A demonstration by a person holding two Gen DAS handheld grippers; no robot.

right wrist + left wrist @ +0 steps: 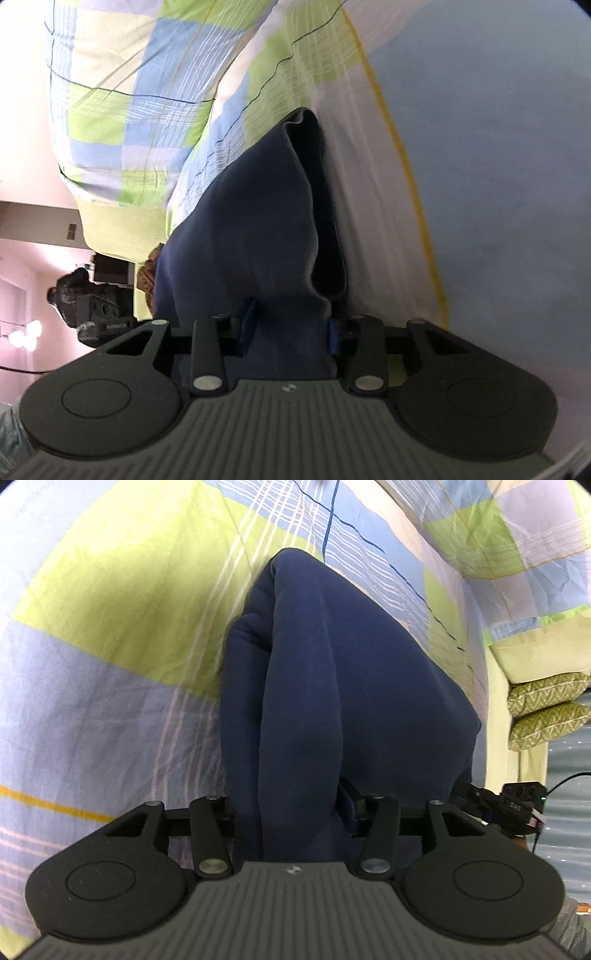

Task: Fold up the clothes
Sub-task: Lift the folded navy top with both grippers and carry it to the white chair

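We have the soft, thick navy garment (pixel 332 686) bunched between both grippers, left (pixel 295 812) and right (pixel 291 328), over the bed (pixel 92 664); grip unclear, best held by folded edges.

The navy garment (pixel 332 701) hides both tools' fingertips, so their grip stays unclear.

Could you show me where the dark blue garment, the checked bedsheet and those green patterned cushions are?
Dark blue garment (pixel 332 672): left wrist view, on its bunched middle folds.
Checked bedsheet (pixel 110 609): left wrist view, on a green square.
Green patterned cushions (pixel 543 696): left wrist view, on the upper cushion's front.
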